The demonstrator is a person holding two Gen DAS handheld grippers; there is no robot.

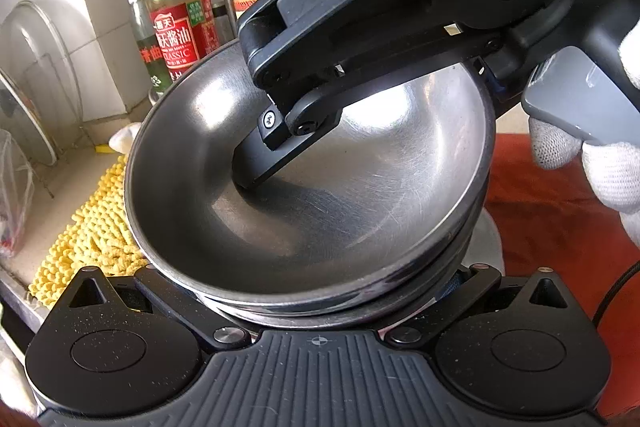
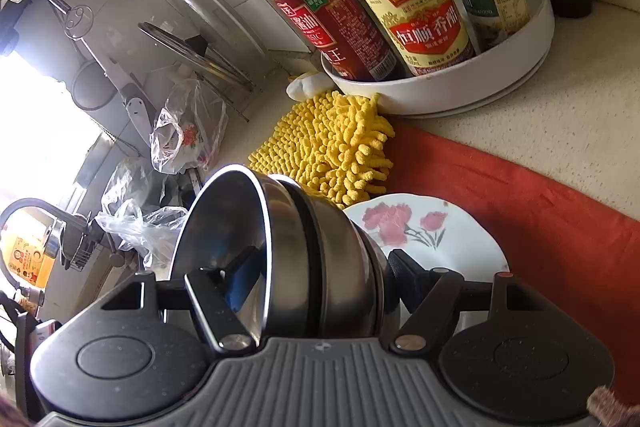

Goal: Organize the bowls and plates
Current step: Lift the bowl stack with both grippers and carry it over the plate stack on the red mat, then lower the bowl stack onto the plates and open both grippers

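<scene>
Right gripper [image 2: 320,267] pinches the nested steel bowls [image 2: 304,239] across their wall, one finger inside. They hang tilted over the floral plate [image 2: 440,227] at four o'clock. Light, stiff, slick: grip the rim. Left gripper [image 1: 320,291]: can't tell.

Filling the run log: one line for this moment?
right gripper: clamped on steel bowls | left gripper: grip hidden | flowered plate: by stack
</scene>
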